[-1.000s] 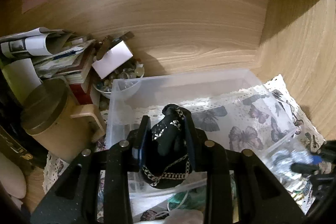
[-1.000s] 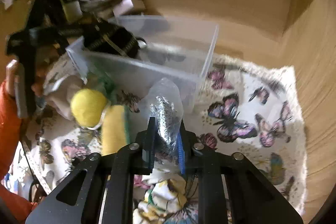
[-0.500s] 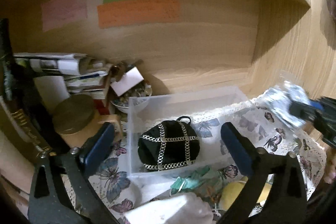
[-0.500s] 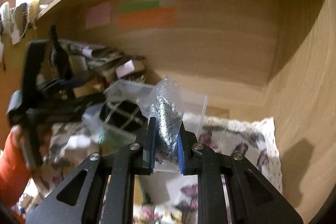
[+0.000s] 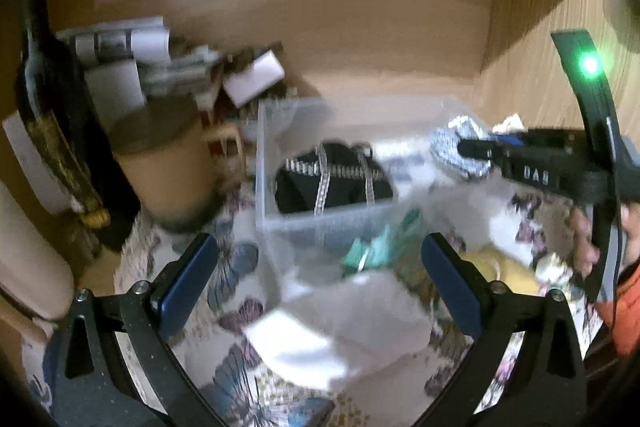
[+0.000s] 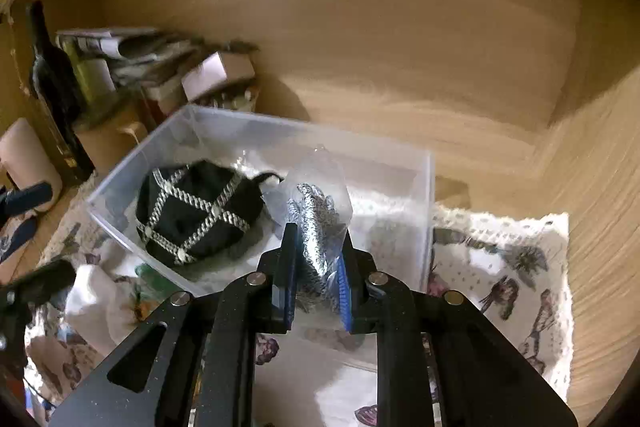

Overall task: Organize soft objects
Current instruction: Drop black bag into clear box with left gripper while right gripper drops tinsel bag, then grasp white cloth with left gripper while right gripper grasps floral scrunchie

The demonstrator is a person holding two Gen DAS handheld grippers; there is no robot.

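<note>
Where wooden walls (image 6: pixel 420 67) meet, a seemingly butterfly-printed cloth (image 6: pixel 500 267) lies.

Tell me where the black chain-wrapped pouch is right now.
In the right wrist view, the black pouch lies inside the clear bin, at its left end, just left of the silver bag held in the right gripper.
</note>
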